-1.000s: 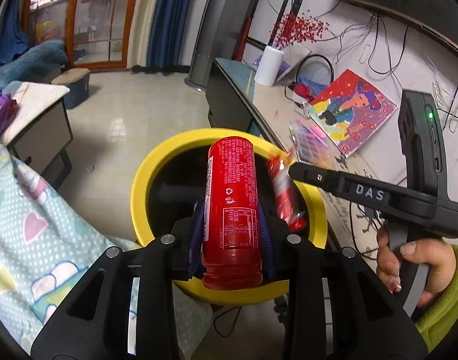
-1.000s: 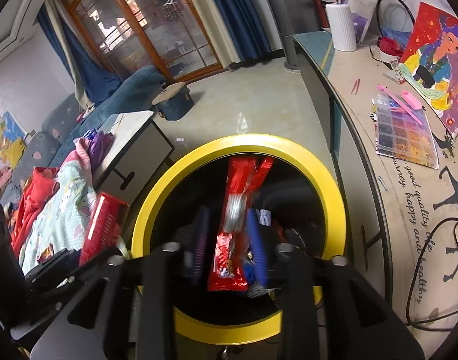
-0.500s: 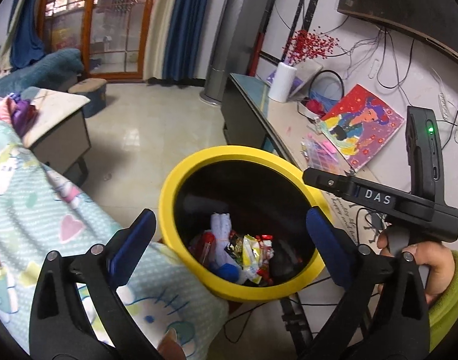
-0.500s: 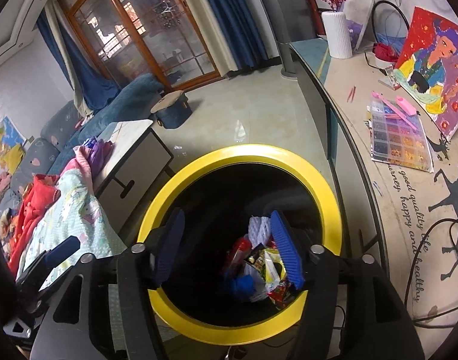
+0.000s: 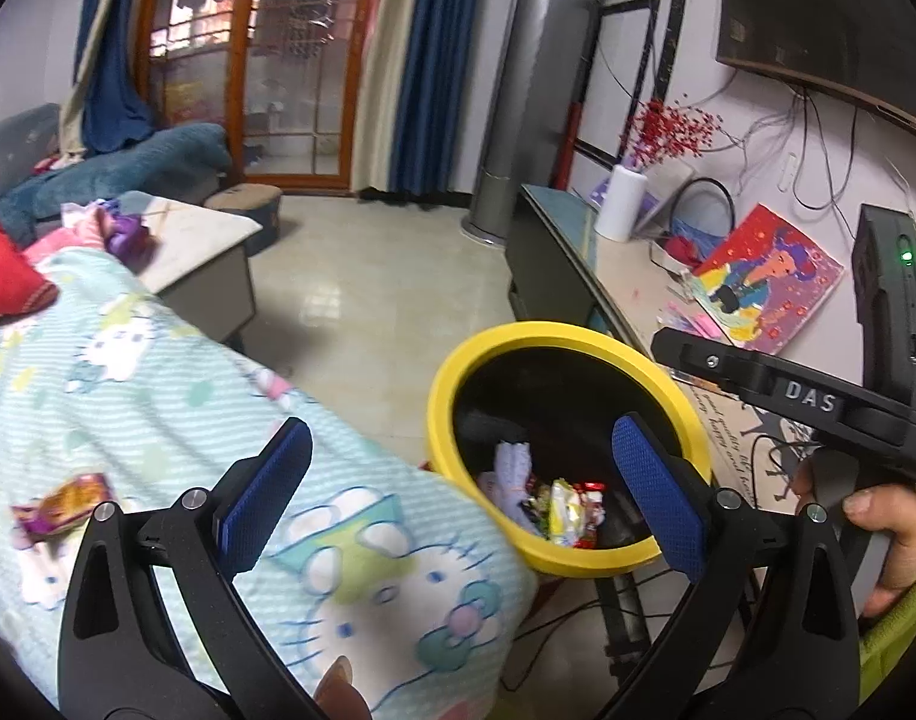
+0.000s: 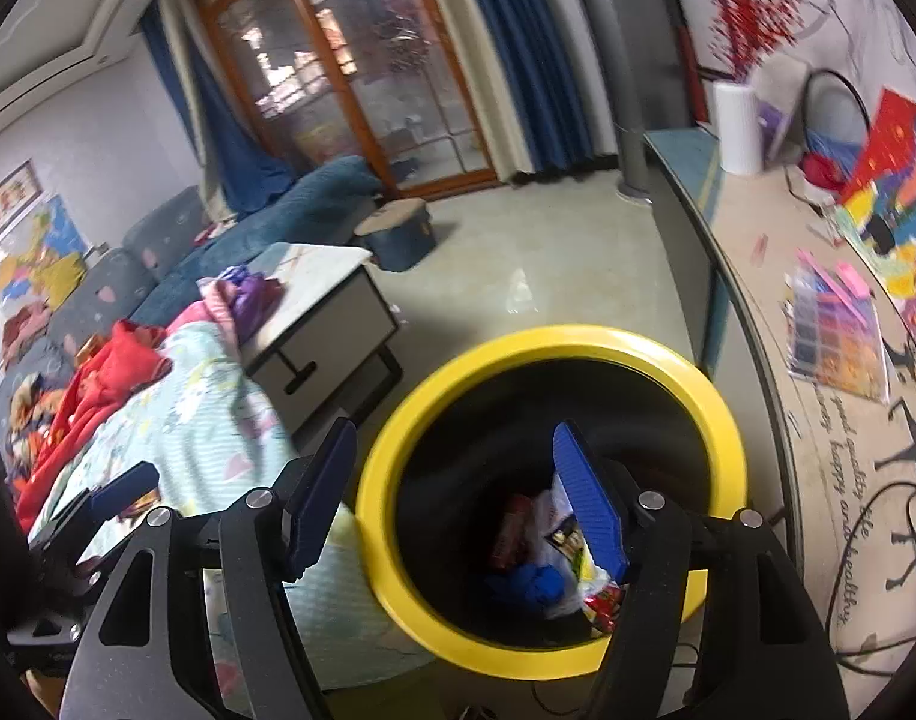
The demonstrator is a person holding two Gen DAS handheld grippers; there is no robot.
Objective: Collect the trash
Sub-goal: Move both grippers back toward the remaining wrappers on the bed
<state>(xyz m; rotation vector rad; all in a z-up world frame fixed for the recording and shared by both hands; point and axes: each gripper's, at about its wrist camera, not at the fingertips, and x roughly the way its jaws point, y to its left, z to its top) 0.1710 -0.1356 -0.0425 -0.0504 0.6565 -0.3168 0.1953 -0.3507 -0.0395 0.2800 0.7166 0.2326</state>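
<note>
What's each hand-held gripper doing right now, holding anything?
Left hand-held gripper: open, empty, beside the yellow bin.
Right hand-held gripper: open, empty, over the bin.

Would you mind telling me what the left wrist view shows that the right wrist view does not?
Only the left wrist view shows the snack wrapper lying on the cartoon blanket, plus the right hand holding the other gripper's handle.

Only the right wrist view shows the bead organiser flat on the counter and the map poster on the far wall.

Both show the yellow bin with wrappers at its bottom. The left gripper and the right gripper are both open and empty.
</note>
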